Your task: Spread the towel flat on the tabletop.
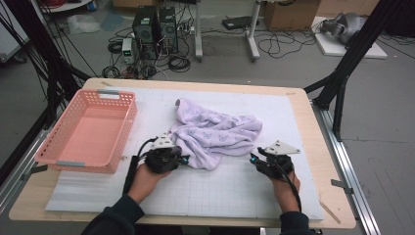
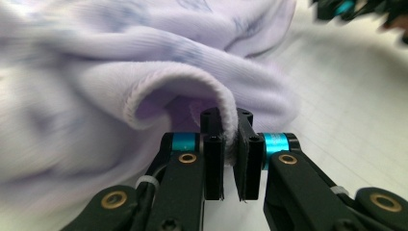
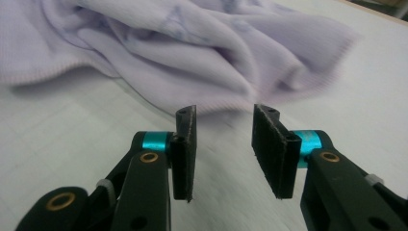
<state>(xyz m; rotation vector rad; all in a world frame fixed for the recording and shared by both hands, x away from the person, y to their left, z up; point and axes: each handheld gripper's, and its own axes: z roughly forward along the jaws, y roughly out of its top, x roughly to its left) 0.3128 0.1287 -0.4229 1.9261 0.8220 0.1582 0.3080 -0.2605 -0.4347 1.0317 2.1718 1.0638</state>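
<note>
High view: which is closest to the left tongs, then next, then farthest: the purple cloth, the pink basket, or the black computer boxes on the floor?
1. Purple cloth: pinched in the left tongs, mid-table.
2. Pink basket: on the table's left side.
3. Black computer boxes: on the floor beyond the table's far edge.

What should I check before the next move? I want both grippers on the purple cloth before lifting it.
1. left gripper shut on the purple cloth hem: ok.
2. right gripper gripping cloth: not ok, jaws open, nothing between them.
3. Cloth edge ahead of right gripper: ok, it lies just beyond the jaws.
4. pink basket free of the cloth: ok, it stands apart to the left.
5. How deep the left grip sits: cannot tell.
</note>
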